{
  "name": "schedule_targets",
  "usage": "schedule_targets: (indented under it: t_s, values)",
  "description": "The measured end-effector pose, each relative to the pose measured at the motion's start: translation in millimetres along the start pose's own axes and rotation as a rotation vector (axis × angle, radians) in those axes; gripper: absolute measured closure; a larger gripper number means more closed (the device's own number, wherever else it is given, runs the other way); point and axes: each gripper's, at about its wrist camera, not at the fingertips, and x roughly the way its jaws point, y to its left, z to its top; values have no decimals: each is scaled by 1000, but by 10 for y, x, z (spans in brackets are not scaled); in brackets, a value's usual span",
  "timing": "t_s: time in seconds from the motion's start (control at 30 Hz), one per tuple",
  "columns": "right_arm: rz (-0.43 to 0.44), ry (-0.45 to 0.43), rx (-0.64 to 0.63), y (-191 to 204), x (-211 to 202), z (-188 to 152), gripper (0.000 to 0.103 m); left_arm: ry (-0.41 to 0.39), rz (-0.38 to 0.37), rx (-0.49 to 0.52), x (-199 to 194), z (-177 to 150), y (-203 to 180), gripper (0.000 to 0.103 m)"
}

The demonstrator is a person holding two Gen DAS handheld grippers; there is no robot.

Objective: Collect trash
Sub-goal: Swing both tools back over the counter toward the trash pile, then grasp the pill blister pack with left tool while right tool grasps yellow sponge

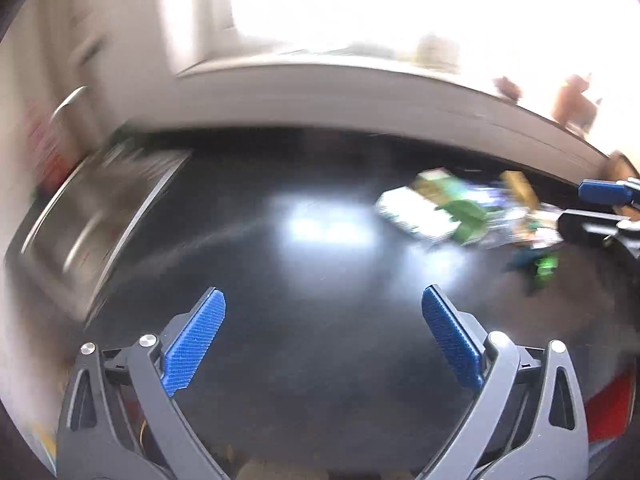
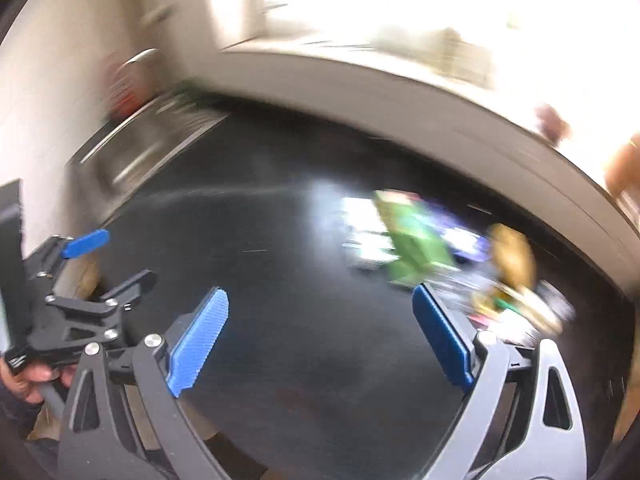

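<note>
Both views blurred. Your left gripper (image 1: 322,336) is spread wide and holds nothing above the dark countertop (image 1: 280,280). Your right gripper (image 2: 320,338) is wide too, holding nothing. Trash pile (image 2: 432,256) lies far right near the counter's back edge; sink (image 1: 100,208) far left.

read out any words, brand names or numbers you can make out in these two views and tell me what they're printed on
None can be read; both views are motion-blurred.
Green wrapper in the trash pile on the dark countertop: print is there, too blurred to read.
White packet beside it: markings blurred.
Yellow wrapper: no legible text.
Red item by the sink: too blurred.
</note>
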Motion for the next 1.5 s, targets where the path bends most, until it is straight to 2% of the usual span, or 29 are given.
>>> schedule_targets:
  t_s: [0.07,0.17,0.27,0.33,0.43,0.57,0.7,0.9,1.03,1.1,1.2,1.3,1.37,1.4,1.43,1.47,1.5]
  values:
    - [-58,-5,109,-485,-136,-125,13,14,-27,56,70,219,-433,7]
    - [-88,-25,207,-967,-314,-323,13,60,-102,93,165,409,-927,7]
    - [-96,-28,274,-1314,-361,-488,13,102,-90,109,266,408,-1230,7]
    - [-82,-25,296,-1488,-364,-546,13,132,-77,108,338,397,-1302,7]
    - [-63,-19,277,-1611,-277,-560,13,187,-59,80,475,383,-1239,7]
    - [1,-11,237,-1704,-85,-428,13,254,-47,-26,704,386,-1092,7]
    - [49,10,161,-1882,229,-241,13,297,1,-124,1118,457,-1016,7]
    - [68,68,-10,-2120,902,72,13,318,75,-177,1738,599,-993,7]
    - [117,161,-141,-2185,1445,210,13,365,80,-245,2119,607,-889,7]
    - [112,183,-223,-2179,1658,254,13,376,88,-261,2240,596,-847,7]
    - [151,229,-250,-2246,1939,346,13,409,96,-279,2423,563,-799,7]
    - [163,239,-274,-2262,2061,396,15,409,98,-291,2499,562,-781,7]
    - [178,249,-280,-2273,2113,407,23,403,99,-286,2538,569,-781,8]
    - [183,250,-276,-2280,2121,408,25,402,102,-274,2557,587,-794,10]
    - [193,248,-268,-2287,2109,406,30,394,112,-246,2553,605,-822,20]
    - [199,244,-259,-2296,2087,409,34,388,115,-226,2541,613,-843,39]
    - [198,240,-251,-2298,2061,409,36,382,126,-199,2523,633,-869,49]
